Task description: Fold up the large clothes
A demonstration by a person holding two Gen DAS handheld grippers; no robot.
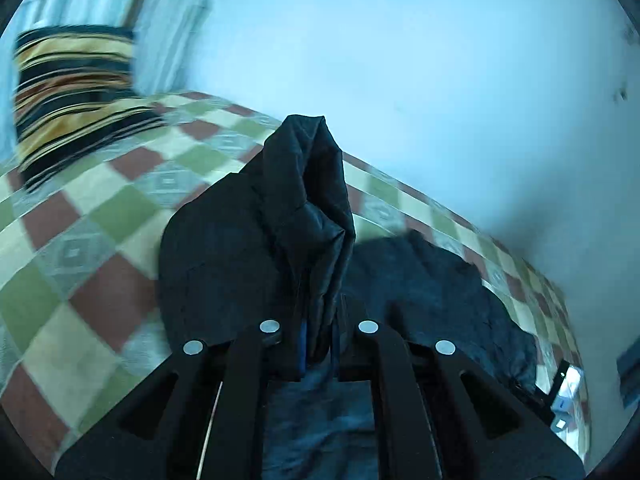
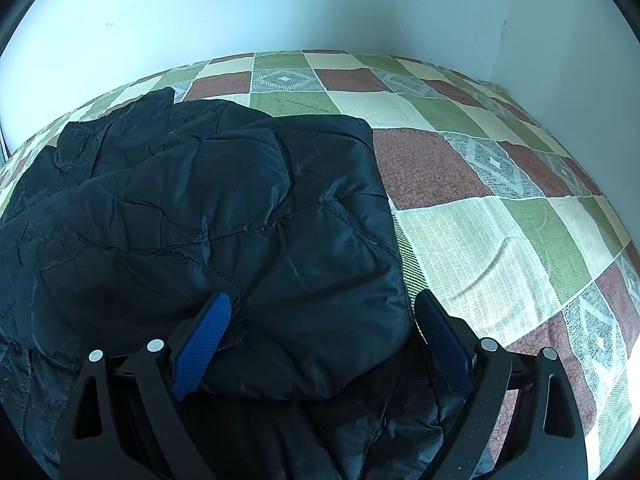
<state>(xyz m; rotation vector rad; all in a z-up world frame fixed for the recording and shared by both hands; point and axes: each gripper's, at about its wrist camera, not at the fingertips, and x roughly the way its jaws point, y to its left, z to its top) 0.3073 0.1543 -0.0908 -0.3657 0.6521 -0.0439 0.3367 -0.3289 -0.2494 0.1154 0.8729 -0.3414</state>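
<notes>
I count one dark quilted jacket (image 2: 224,216) on the checked bedspread (image 2: 500,240). My left gripper (image 1: 318,344) pinches a lifted fold of it; my right gripper (image 2: 320,344) stands spread over a corner. One striped pillow (image 1: 76,92).

Jacket (image 2: 224,216): dark navy, quilted, slight sheen. Bedsheet (image 2: 480,184): checked w/ green, cream, brick-red & grey diamond-print squares. Pillow (image 1: 72,96): black/yellow stripes. Wall (image 2: 280,4): pale blue-white. Gripper pads (image 2: 204,344): blue, on black frames.

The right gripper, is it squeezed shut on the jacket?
No, the right gripper is wide open, its blue fingers apart on either side of the dark jacket.
</notes>
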